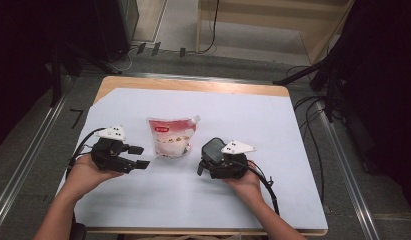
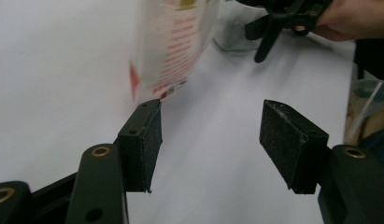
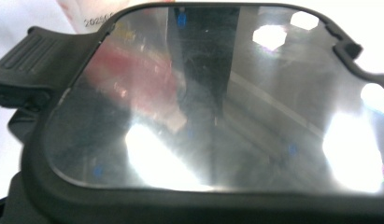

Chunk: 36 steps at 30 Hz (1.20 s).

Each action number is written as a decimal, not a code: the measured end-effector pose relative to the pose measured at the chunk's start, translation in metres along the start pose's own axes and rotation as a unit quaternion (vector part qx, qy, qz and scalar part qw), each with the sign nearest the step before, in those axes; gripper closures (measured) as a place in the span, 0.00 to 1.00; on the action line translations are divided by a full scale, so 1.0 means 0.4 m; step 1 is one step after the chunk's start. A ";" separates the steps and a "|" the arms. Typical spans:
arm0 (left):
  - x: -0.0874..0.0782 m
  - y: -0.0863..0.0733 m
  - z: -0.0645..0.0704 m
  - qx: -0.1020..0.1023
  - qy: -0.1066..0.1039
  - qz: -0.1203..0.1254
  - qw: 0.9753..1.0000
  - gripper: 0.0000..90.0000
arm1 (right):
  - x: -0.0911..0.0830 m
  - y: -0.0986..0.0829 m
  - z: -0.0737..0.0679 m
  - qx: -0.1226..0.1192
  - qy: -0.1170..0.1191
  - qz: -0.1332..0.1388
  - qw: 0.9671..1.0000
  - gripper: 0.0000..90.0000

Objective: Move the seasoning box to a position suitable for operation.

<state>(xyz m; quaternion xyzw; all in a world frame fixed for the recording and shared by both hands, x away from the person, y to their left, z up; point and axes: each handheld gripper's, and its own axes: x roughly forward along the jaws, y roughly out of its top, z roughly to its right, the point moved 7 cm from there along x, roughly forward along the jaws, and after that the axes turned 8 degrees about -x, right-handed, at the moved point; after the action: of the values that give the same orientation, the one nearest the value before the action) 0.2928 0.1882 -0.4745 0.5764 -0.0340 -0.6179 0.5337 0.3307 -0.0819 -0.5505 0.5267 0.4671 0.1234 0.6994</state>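
A clear pouch [image 1: 172, 137] with a red top and a corner spout lies flat on the white sheet [image 1: 193, 205] at the table's middle. In the left gripper view the pouch [image 2: 173, 46] lies ahead and to the left. My left gripper [image 1: 142, 156] is just left of the pouch, open, with nothing between its pads [image 2: 213, 140]. My right gripper [image 1: 208, 159] is to the pouch's right, against a black-rimmed container [image 1: 212, 148]. Its glossy clear lid [image 3: 203, 102] with a side latch [image 3: 26, 65] sits very close to the right camera and hides those jaws.
The wooden table edge [image 1: 193, 84] shows beyond the sheet. Cables [image 1: 308, 115] run over the floor at the right, and dark stands are at both back corners. A plastic bag [image 2: 367, 107] sits at the right of the left gripper view. Both hands hold the grippers.
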 end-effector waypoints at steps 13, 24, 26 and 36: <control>0.038 0.026 0.052 0.031 -0.016 -0.018 0.999 0.45 | -0.027 -0.013 -0.005 -0.012 0.015 -0.030 0.999 0.14; 0.067 0.047 0.065 0.042 -0.002 -0.023 0.999 0.48 | -0.087 -0.024 -0.001 0.009 0.030 -0.040 0.999 0.15; 0.074 0.052 0.072 0.042 -0.006 -0.021 0.999 0.50 | -0.104 -0.024 0.002 0.011 0.031 -0.038 0.999 0.16; 0.108 0.076 0.099 0.041 -0.025 -0.022 0.999 0.77 | -0.183 -0.026 0.023 0.012 0.020 -0.034 0.999 0.25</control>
<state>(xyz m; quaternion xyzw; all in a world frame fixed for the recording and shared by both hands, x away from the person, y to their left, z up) 0.2920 0.1224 -0.4705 0.5828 -0.0594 -0.6416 0.4951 0.2956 -0.1409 -0.5208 0.5163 0.5006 0.1043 0.6870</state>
